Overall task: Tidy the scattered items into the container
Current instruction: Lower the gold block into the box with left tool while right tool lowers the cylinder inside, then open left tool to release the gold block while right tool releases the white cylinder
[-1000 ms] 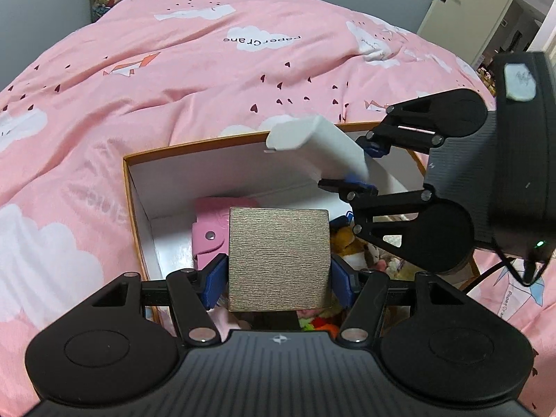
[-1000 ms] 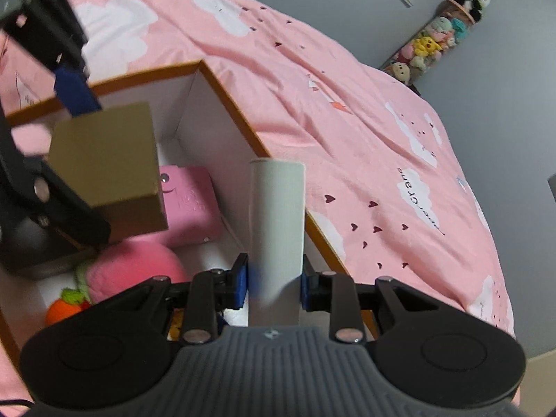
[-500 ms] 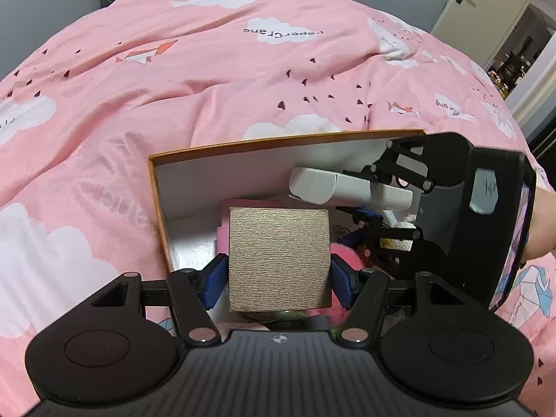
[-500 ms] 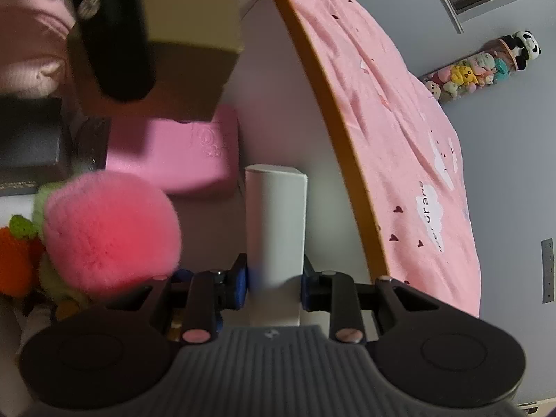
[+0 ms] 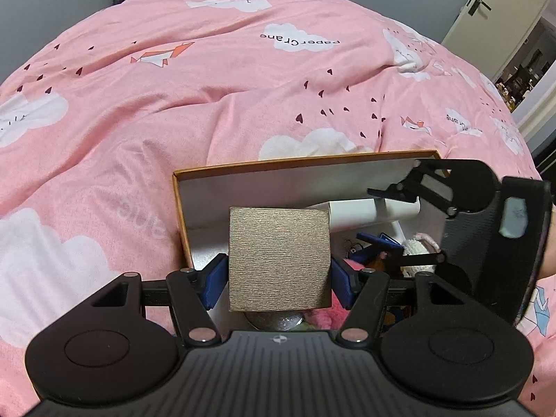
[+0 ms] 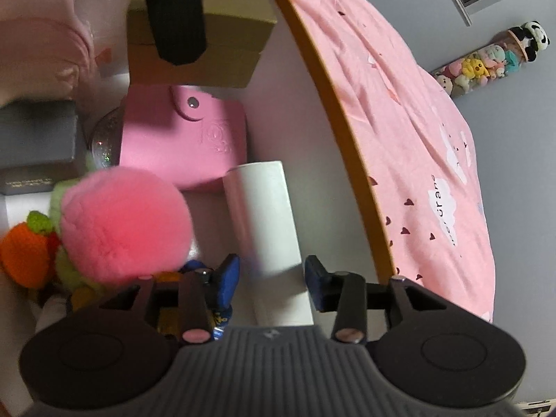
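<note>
My left gripper (image 5: 278, 278) is shut on a gold-brown box (image 5: 278, 259) and holds it over the near end of the orange-rimmed white container (image 5: 299, 165). The box also shows from below in the right wrist view (image 6: 222, 41). My right gripper (image 6: 272, 278) is open inside the container, its pads apart on both sides of a white tube (image 6: 264, 219) that lies along the container's wall (image 6: 312, 80). The tube also shows in the left wrist view (image 5: 361, 213), with the right gripper (image 5: 392, 215) spread around it.
Inside the container lie a pink case (image 6: 184, 142), a pink fluffy ball (image 6: 121, 222), an orange knitted toy (image 6: 24, 250), a grey box (image 6: 34, 139) and other small toys. The container sits on a pink cloud-print duvet (image 5: 208, 87). A door (image 5: 500, 3) stands at the far right.
My right gripper has lowered the white tube into the container and opened, letting it go. My left gripper has drawn back a little with the box still held.
</note>
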A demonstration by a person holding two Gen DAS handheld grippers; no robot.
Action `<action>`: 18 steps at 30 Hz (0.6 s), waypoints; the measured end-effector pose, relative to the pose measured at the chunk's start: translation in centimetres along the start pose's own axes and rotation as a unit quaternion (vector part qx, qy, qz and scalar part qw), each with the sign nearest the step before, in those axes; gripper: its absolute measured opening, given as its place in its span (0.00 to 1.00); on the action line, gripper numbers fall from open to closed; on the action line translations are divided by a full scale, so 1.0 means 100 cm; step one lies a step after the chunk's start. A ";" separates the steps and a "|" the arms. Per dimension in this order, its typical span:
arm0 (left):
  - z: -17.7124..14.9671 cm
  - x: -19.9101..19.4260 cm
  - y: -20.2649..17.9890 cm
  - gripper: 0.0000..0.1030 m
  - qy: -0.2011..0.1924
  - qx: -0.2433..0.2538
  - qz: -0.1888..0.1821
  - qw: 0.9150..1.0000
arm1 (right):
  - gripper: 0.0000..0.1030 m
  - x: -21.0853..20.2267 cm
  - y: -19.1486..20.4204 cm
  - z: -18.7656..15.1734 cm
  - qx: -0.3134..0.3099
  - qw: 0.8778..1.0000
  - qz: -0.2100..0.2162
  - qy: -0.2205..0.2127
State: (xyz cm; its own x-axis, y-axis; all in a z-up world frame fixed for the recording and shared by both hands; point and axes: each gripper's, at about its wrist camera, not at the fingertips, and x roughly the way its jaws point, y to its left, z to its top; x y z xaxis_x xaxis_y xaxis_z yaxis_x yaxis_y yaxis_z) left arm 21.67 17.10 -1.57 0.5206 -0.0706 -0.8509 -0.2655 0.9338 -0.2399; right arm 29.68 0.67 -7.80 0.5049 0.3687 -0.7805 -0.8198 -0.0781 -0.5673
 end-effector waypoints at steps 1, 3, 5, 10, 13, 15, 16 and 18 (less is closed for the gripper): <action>0.001 0.000 0.000 0.69 0.000 -0.001 -0.001 1.000 | 0.43 -0.003 -0.003 -0.001 0.011 1.000 0.006 -0.002; 0.002 0.000 0.001 0.69 0.001 -0.003 -0.003 1.000 | 0.42 -0.009 -0.009 -0.003 0.037 0.999 0.029 -0.007; 0.002 0.000 0.001 0.69 0.000 -0.003 -0.002 1.000 | 0.38 -0.014 -0.014 -0.005 0.058 0.997 0.055 -0.010; 0.002 0.001 0.002 0.69 0.003 -0.006 -0.001 1.000 | 0.29 -0.013 -0.007 -0.005 0.077 0.993 0.086 -0.004; 0.002 0.002 0.003 0.69 0.006 -0.005 0.000 1.000 | 0.10 -0.007 -0.007 -0.004 0.104 0.990 0.099 0.011; 0.002 0.002 0.003 0.69 0.007 -0.006 0.000 1.000 | 0.08 0.000 -0.005 -0.002 0.112 0.990 0.084 0.025; 0.003 0.003 0.003 0.69 0.007 -0.007 0.000 1.000 | 0.07 0.004 -0.002 -0.001 0.109 0.991 0.072 0.034; 0.004 0.004 0.003 0.69 0.009 -0.009 0.000 1.000 | 0.04 0.007 0.003 -0.001 0.107 0.991 0.066 0.042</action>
State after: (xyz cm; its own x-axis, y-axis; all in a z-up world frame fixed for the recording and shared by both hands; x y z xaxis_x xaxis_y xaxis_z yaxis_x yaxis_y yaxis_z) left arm 22.13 17.54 -1.81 0.5060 -0.0761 -0.8592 -0.2807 0.9274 -0.2474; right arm 29.80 0.83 -8.53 0.4035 0.2895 -0.8680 -0.9139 0.0813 -0.3977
